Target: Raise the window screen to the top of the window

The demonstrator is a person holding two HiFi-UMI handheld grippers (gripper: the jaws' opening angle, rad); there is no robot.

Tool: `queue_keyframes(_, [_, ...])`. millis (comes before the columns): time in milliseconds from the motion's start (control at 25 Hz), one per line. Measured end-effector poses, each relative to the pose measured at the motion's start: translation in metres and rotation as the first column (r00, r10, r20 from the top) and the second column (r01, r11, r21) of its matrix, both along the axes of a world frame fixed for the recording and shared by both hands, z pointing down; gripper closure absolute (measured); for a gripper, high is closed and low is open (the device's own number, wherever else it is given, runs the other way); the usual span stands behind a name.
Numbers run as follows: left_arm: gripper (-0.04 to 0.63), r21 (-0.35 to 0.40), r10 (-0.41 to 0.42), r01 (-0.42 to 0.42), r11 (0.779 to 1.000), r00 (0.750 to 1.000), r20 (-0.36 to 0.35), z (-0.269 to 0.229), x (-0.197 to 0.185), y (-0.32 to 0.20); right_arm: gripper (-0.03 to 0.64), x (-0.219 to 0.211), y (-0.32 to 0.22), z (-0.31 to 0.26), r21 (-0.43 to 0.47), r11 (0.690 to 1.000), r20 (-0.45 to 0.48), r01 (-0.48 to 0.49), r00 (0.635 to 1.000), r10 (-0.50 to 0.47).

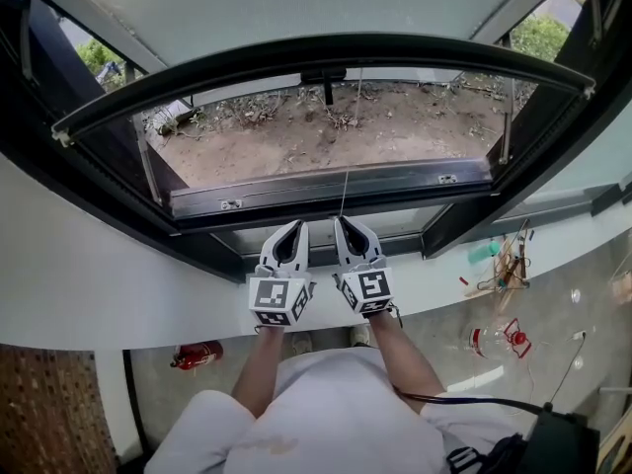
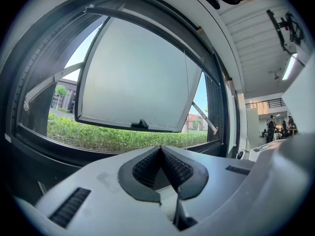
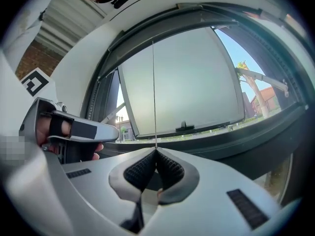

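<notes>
Sill (image 1: 118, 289) edge below; right tongs (image 1: 343, 222) pinch cord (image 3: 153, 92)

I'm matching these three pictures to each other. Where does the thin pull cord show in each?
Head view: the cord runs down the middle to the tips of the right gripper.
Left gripper view: a thin upright line right of centre, before the pane.
Right gripper view: upright at centre, pinched between shut jaws.
Shared landmark: the black handle on the pane's lower edge.
</notes>
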State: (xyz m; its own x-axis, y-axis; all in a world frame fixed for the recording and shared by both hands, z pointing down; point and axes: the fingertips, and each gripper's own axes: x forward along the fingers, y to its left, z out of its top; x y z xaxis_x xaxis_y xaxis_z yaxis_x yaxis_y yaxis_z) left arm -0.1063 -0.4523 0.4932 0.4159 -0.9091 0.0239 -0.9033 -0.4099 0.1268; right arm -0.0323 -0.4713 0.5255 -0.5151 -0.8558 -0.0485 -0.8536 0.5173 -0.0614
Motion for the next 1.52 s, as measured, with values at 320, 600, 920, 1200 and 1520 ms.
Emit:
queue_keyframes(320, [0.594, 0.002, 0.003, -0.003, 1.000, 1.000, 0.000, -0.003, 0.000, 0.001, 0.614, -0.001, 0.003, -0.012, 0.022, 1.000, 0.011, 0.002, 1.000, -0.002])
queue_keyframes(600, [0.594, 0.009, 0.009, -0.009, 1.000, 1.000, 0.002, -0.006, 0.002, 0.000, 0.614, -0.002, 0.006, -0.033, 0.080, 0.997, -0.008, -0.012, 1.000, 0.013])
queue_keyframes(920, [0.594, 0.025, 0.018, -0.018, 1.000, 1.000, 0.000, -0.016, 0.006, 0.002, 0.614, -0.004, 0.012, -0.053, 0.115, 0.993, -0.006, -0.001, 1.000, 0.002])
queue_keyframes(1200, [0.594, 0.047, 0.013, -0.013, 0.999, 1.000, 0.015, -0.026, 0.004, 0.004, 0.614, -0.002, 0.013, -0.063, 0.141, 0.990, 0.023, -0.016, 1.000, 0.013])
queue_keyframes(1520, [0.595, 0.094, 0.007, -0.010, 0.996, 1.000, 0.023, -0.053, 0.002, 0.006, 0.614, -0.005, 0.018, -0.074, 0.147, 0.989, 0.055, -0.012, 0.998, 0.004])
